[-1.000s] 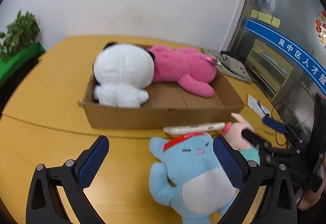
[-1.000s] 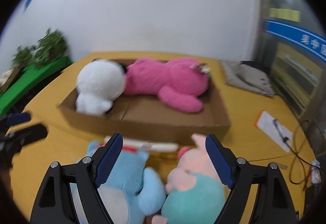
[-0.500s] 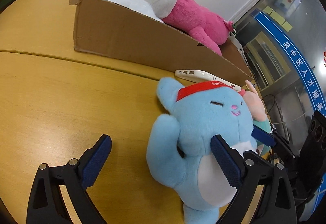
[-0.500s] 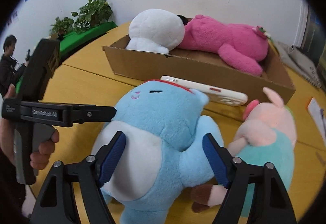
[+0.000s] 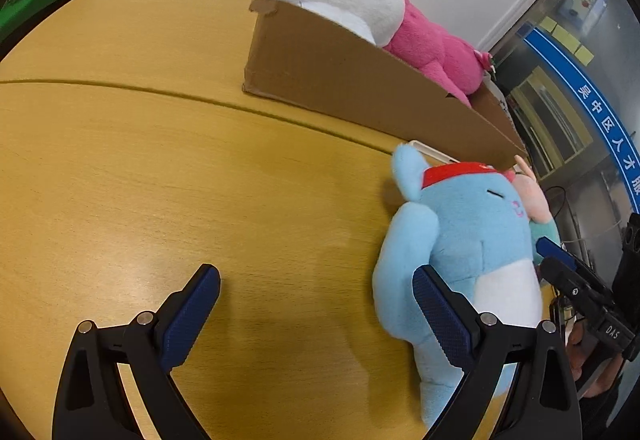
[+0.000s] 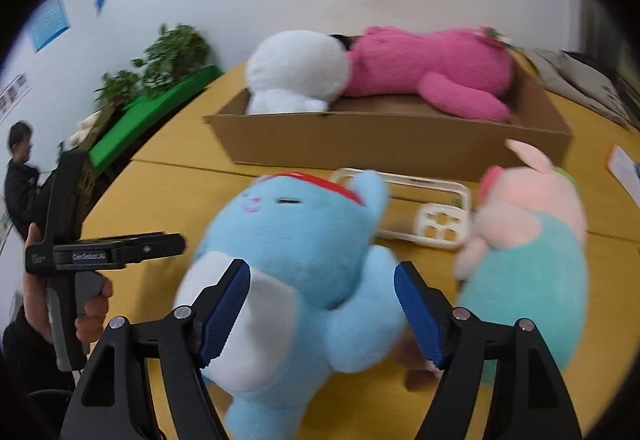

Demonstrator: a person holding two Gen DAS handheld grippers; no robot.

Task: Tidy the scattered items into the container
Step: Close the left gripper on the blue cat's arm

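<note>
A blue plush with a red headband lies on the wooden table; it also shows in the left wrist view. My right gripper is open, its pads on either side of the plush's body. My left gripper is open and empty, left of the plush, its right pad by the plush's arm. A pink and teal plush lies right of the blue one. A white phone case lies in front of the cardboard box, which holds a white plush and a pink plush.
The box also shows in the left wrist view. Green planters stand off the table's left side. A paper and a grey bag lie at the right. A person sits at the far left.
My right gripper has closed in around the blue plush, whose image is blurred. My left gripper has shifted left, so the plush sits at its right pad. The phone case now lies flat.
</note>
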